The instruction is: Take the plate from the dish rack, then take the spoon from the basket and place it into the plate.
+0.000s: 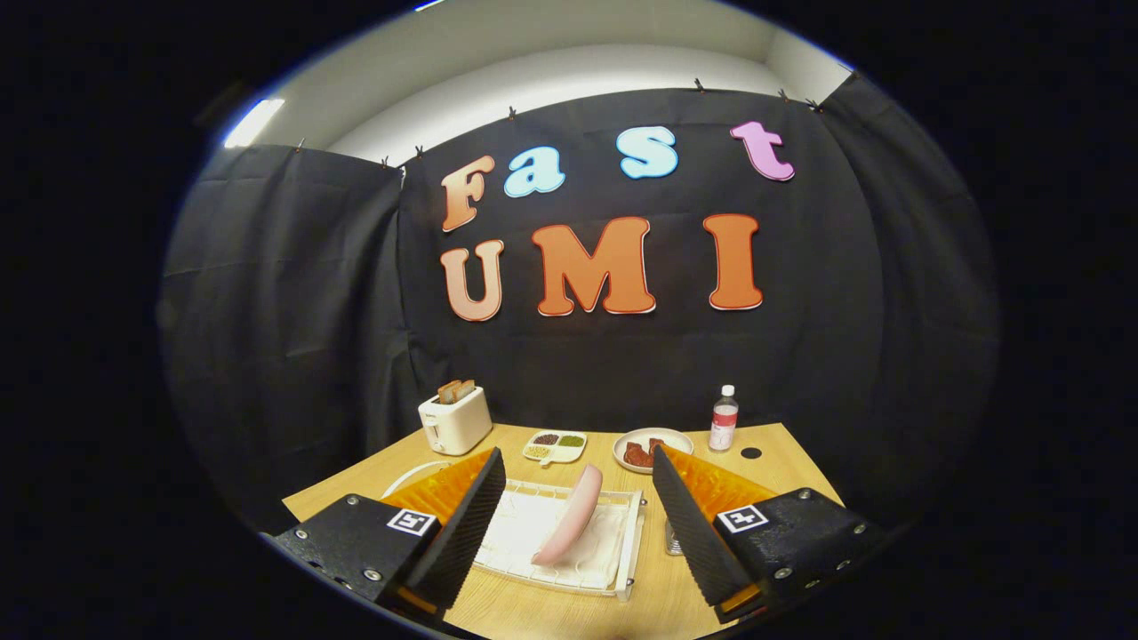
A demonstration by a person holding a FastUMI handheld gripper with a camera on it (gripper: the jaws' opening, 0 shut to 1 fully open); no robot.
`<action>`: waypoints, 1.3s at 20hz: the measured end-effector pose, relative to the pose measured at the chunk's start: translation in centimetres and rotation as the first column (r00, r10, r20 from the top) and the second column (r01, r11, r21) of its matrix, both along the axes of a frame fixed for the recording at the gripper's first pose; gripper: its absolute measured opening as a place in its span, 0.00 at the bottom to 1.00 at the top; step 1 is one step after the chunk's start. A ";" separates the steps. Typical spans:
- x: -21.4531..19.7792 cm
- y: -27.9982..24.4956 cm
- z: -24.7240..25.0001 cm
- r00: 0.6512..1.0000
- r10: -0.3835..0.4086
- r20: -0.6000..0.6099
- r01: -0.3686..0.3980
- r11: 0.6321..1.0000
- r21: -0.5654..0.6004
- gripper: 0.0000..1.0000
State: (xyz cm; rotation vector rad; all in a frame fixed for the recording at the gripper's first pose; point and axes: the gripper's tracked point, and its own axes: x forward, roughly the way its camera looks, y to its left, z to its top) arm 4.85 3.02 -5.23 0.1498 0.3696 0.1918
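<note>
Between spread fingers (569, 516), empty, pink plate (569, 517) stands on edge in white dish rack (622, 556) on wooden surface (551, 613). Risk: off-centre pinch on thin rim tips plate or drags rack.

We see a booth w/ black cloth walls (267, 293) hung in loose folds, pinned along the top edge by small clips (512, 113). Above the cloth, a pale wall and white ceiling (569, 53); a bright strip light (253, 123) glows up on the left side. Furniture: one light wood-grain table (551, 613), its back edge right up against the cloth. Table surface evenly lit, no hard shadows we can make out. Cloth panels overlap at the corners, left one sagging a bit lower than the centre one.
</note>
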 end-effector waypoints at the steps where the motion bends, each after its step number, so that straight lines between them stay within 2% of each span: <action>1: 0.4 0.3 0.0 1.000 0.009 -0.009 -0.009 1.000 -0.003 0.99; 6: 2.1 2.9 -1.4 0.989 0.088 -0.115 -0.093 0.995 -0.036 0.99; 9: 3.1 4.3 -2.4 0.974 0.131 -0.183 -0.136 0.991 -0.018 0.99; 15: 5.0 5.2 -5.8 0.933 0.136 -0.333 -0.167 0.984 -0.065 0.99; 17: 6.0 5.1 -7.1 0.921 0.114 -0.373 -0.153 0.985 -0.076 0.96; 19: 6.5 5.0 -8.7 0.897 0.108 -0.429 -0.155 0.985 -0.075 0.94; 24: 7.7 4.6 -13.3 0.810 0.076 -0.581 -0.148 0.986 -0.077 0.93; 26: 7.8 4.9 -14.9 0.775 0.070 -0.628 -0.148 0.986 -0.073 0.89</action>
